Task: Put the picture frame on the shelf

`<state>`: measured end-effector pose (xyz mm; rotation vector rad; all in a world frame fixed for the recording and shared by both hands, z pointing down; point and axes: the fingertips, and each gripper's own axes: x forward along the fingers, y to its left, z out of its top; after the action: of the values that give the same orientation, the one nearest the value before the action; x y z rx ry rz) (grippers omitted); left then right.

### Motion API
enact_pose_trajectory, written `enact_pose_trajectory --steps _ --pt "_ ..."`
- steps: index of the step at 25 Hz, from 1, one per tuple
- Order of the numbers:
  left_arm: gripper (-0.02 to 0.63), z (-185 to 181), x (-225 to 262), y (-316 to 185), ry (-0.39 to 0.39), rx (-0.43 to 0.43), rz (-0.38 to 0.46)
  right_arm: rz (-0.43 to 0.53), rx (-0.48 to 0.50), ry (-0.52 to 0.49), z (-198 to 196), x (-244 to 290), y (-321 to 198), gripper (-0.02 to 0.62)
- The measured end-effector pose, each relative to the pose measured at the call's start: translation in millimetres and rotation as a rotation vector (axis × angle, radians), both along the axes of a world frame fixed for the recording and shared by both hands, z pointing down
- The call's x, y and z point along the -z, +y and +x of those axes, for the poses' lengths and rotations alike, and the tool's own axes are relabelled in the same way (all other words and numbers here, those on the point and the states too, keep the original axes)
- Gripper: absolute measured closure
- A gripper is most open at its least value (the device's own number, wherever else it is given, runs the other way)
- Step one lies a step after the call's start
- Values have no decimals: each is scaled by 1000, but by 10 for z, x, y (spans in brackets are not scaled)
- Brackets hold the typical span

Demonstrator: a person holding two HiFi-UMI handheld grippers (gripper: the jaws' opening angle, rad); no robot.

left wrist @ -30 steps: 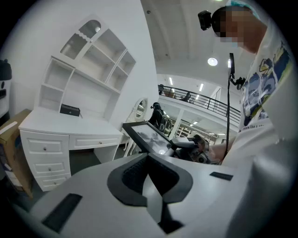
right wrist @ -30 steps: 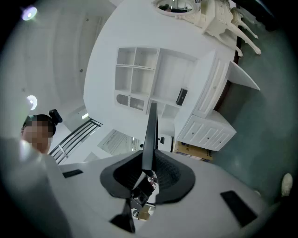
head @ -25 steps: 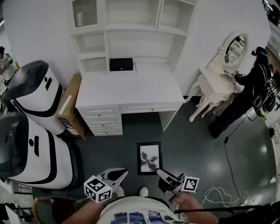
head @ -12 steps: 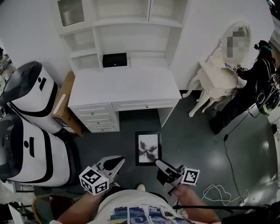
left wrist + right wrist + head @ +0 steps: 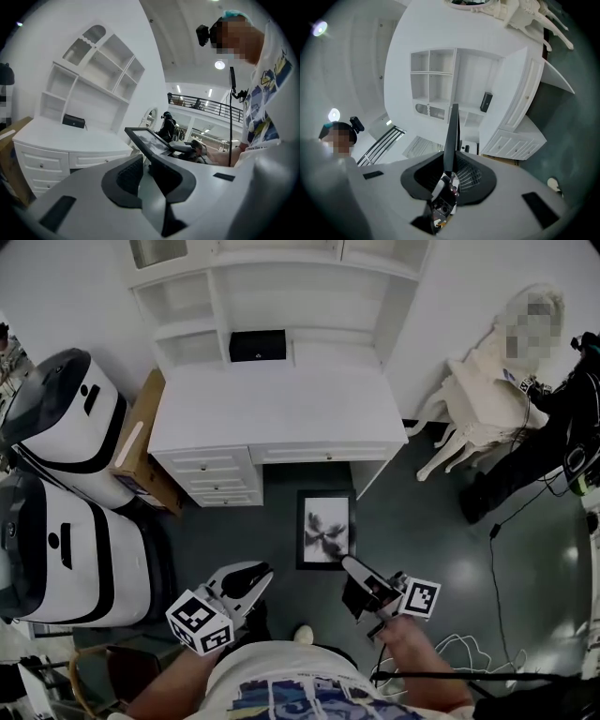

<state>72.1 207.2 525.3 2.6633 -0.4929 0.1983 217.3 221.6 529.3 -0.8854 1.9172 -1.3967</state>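
Note:
The picture frame point(image 5: 325, 529), black-edged with a pale print, is held flat above the dark floor, just in front of the white desk point(image 5: 281, 409). My right gripper point(image 5: 349, 563) is shut on its near edge. In the right gripper view the frame point(image 5: 451, 136) stands edge-on between the pads of the right gripper point(image 5: 449, 164). My left gripper point(image 5: 258, 575) hangs to the frame's left, shut with nothing in it. The left gripper view looks past the left gripper point(image 5: 145, 164) to the frame point(image 5: 147, 139) at its right. The white shelf unit point(image 5: 281, 296) rises at the desk's back.
A black box point(image 5: 258, 345) sits at the back of the desk. Two big white-and-black machines point(image 5: 56, 427) and a cardboard box point(image 5: 141, 456) stand at the left. At the right are an ornate white table point(image 5: 487, 399), a person in dark clothes point(image 5: 553, 427) and floor cables point(image 5: 469, 652).
The right gripper has carried the frame a little forward, nearer the desk's front edge. The left gripper has stayed shut beside it.

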Motion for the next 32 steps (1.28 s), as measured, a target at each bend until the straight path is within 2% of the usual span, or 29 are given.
enact_pose_trajectory --steps 7,10,13,23,32 --pt "563 -380 -16 -831 -40 -57 67 -19 -69 -15 -188 155 -1087 509" --pt "563 -619 2 -1146 -72 -99 109 0 -89 -5 -310 343 -1575 509" --pt "563 -869 25 -1489 -70 -119 117 29 -108 -11 -411 571 -2097 509" --pt "563 -1350 240 -2286 -24 -56 160 102 -95 0 -715 1308 -3646 509" --pt "563 -1578 278 -2699 -54 15 186 177 -56 42 -714 1931 -4714 509"
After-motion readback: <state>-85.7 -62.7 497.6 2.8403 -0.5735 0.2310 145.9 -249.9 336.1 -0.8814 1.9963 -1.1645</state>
